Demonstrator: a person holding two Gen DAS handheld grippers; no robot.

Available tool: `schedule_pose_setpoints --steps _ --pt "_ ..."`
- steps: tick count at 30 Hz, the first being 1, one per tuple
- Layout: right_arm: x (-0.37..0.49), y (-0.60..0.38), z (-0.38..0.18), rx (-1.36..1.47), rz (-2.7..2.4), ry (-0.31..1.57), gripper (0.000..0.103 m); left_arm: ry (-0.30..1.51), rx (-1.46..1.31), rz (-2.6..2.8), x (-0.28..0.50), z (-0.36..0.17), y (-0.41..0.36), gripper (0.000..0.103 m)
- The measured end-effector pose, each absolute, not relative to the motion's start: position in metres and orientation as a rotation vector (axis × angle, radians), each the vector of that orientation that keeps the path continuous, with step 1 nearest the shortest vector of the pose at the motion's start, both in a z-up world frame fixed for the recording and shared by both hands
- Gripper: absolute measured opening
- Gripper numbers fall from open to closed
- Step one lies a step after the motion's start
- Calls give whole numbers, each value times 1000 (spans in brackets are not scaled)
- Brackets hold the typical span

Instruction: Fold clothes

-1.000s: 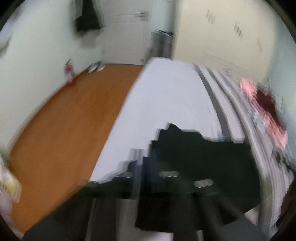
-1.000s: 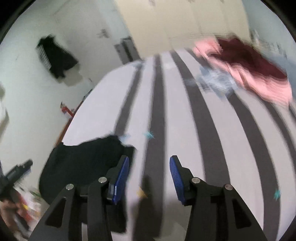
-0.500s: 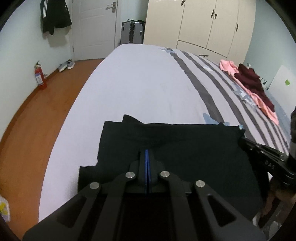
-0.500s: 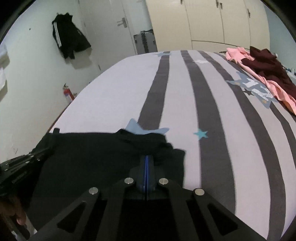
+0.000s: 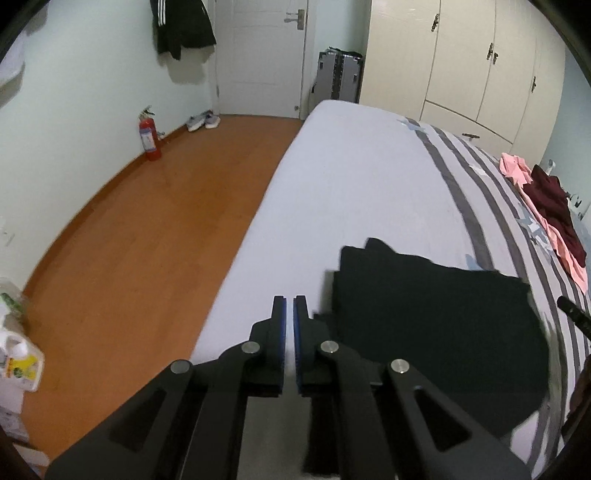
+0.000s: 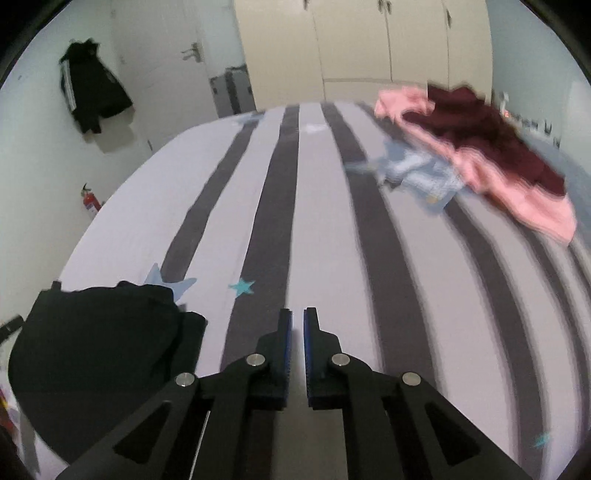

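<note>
**Both claws empty above the bed; black garment lies folded at the near edge**

The left claw (image 5: pixel 290 301) stands over the near edge of the bed with the grey-striped pale sheet (image 5: pixel 369 192). Its blue-padded jaws are a narrow slit apart and opening, with nothing between them. The folded black fabric garment (image 5: pixel 436 314) lies flat on the sheet just to the right of this claw, apart from its tips.

The right claw (image 6: pixel 297 314) hangs over a dark stripe of the same sheet (image 6: pixel 325 229). Its jaws are a narrow gap apart and opening, and they are likewise empty. In this view the black garment (image 6: pixel 99 347) sits to the left of the claw, near two blue star prints (image 6: pixel 242 286).

At the far right of the bed lies a loose heap: a pink cloth (image 6: pixel 517 199), a dark maroon garment (image 6: pixel 487 136) on top of it, and a pale blue item (image 6: pixel 424 173) beside them. This part of the right view is blurred.

Beyond the bed are an orange wooden floor (image 5: pixel 147 240), a red fire extinguisher (image 5: pixel 149 134) against the wall, a white door (image 5: pixel 262 55), cream wardrobe doors (image 5: pixel 461 55) and a black jacket with white stripes (image 5: pixel 181 26) hanging on the wall.
</note>
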State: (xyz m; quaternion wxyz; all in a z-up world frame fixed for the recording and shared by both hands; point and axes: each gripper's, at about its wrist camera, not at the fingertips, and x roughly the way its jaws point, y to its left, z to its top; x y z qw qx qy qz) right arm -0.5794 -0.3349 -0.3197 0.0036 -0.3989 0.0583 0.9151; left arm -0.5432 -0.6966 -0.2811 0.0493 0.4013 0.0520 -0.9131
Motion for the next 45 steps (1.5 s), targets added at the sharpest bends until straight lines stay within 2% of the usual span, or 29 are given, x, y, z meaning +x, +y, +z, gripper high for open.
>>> schedule_pose_setpoints --steps 1,2,3,4,5,6,8,14,16,18,20,21,23,30,36,40,45 --pt "-570 -333 -308 -1252 2880 159 27 160 1210 -2788 -531 -271 -692 8" --pt "-560 -333 -299 -1245 2898 146 38 151 1200 -2801 -519 -262 -684 15" --pt "-550 -333 -291 -1234 2918 136 44 141 1190 -2814 -506 -252 -676 27" --pt "-534 -333 -279 -1215 2945 127 45 125 1178 -2818 -489 -244 -666 35" --pt "-520 -334 -271 -1203 2961 114 53 125 1172 -2826 -474 -238 -657 49" --pt "-508 -336 -264 -1193 2974 100 62 128 1166 -2836 -459 -232 -648 57" --pt "-479 -338 -253 -1187 3014 87 67 131 1171 -2849 -431 -221 -628 65" --pt "-403 -327 -226 -1299 3086 24 72 201 1250 -2764 -354 -197 -574 67" --pt "-377 -314 -213 -1309 3113 -21 80 248 1264 -2706 -321 -189 -556 69" --pt "-357 -299 -201 -1302 3129 -47 90 228 1259 -2642 -291 -181 -535 75" --pt "-331 -279 -183 -1278 3193 -35 92 183 1197 -2613 -254 -165 -508 78" --pt "-321 -271 -176 -1267 3228 -30 95 176 1167 -2611 -240 -158 -497 83" --pt "-299 -257 -161 -1276 3280 -52 96 203 1122 -2618 -213 -146 -479 89" --pt "-229 -222 -136 -1259 3366 -143 99 258 1009 -2625 -142 -134 -433 93" --pt "-171 -210 -161 -1133 3388 -121 101 184 860 -2681 -82 -148 -417 93" --pt "-132 -200 -172 -1045 3401 -30 101 177 778 -2712 -34 -142 -403 94" --pt "-69 -186 -152 -963 3449 -38 101 172 704 -2737 41 -117 -378 96"
